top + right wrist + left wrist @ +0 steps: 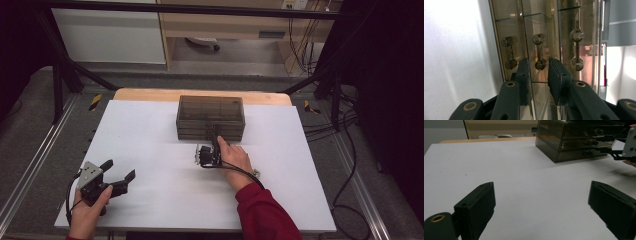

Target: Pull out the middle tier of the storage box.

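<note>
Surface (150, 150): a white rectangular board on a pale wooden tabletop, carrying everything listed below.

Drawer chest (210, 118): a smoky translucent brown plastic box with three stacked drawers, standing at the far middle of the surface, its front facing the person. In the left gripper view it sits at the upper right (574, 140), all three drawers flush with the front.

Right tool (214, 134): black, two-jawed, held in the person's right hand (235, 160), which wears a dark red sleeve. It lies directly in front of the drawer chest, its tips up against the chest's front. In the right gripper view the jaws (538, 72) stand narrowly parted on either side of the middle drawer's handle.

Left tool (120, 172): black, with a grey three-cornered plate on top, held in the person's left hand (89, 212). It sits well apart from the drawer chest, toward the near left corner of the surface. Jaws spread wide, nothing between them (541, 205), with bare surface below.

Drawer handles: three small dumbbell-shaped bars of clear brown plastic, one per drawer, on the chest's front. The middle handle (539, 52) has its nearer knob just between the right tool's pads; whether the pads press on it cannot be told. The other two (509, 52) (576, 48) stand free to either side.
</note>
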Action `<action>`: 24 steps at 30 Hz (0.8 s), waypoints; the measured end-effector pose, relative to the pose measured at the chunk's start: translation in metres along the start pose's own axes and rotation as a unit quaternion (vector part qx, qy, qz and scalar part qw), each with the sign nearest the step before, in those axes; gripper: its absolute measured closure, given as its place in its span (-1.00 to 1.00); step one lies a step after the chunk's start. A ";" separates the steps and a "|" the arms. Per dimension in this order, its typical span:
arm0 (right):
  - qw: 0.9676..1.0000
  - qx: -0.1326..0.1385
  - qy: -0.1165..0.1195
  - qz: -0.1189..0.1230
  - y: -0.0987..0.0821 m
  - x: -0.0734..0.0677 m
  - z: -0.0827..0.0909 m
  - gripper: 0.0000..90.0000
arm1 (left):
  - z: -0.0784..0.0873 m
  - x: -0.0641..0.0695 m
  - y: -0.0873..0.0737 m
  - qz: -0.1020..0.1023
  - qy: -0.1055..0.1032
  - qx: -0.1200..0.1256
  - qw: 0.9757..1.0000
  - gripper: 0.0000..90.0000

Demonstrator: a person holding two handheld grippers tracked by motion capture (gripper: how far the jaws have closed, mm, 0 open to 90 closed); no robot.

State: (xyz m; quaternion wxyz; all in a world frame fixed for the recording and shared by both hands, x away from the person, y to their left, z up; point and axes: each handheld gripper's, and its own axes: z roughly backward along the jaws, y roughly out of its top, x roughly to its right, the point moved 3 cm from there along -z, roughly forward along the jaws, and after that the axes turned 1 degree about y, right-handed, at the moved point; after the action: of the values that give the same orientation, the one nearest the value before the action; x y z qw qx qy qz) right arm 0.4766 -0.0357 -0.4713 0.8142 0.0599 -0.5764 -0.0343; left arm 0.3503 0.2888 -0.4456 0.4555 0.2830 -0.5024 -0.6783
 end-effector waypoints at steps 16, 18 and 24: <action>1.000 0.004 0.000 0.015 0.005 -0.001 -0.003 0.61 | 0.000 0.000 0.000 -0.002 0.000 -0.002 1.000 -0.83; 1.000 0.006 -0.003 0.020 0.007 -0.001 -0.004 0.63 | 0.000 0.000 0.000 -0.002 0.000 -0.002 1.000 -0.83; 0.999 0.005 -0.015 0.036 0.008 -0.001 -0.004 0.74 | 0.000 0.000 0.000 -0.003 0.000 -0.003 1.000 -0.82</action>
State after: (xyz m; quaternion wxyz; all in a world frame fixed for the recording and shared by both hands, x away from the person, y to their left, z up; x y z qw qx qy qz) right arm 0.4800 -0.0279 -0.4727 0.8057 0.0426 -0.5908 -0.0025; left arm 0.3504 0.2886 -0.4462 0.4544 0.2832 -0.4997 -0.6809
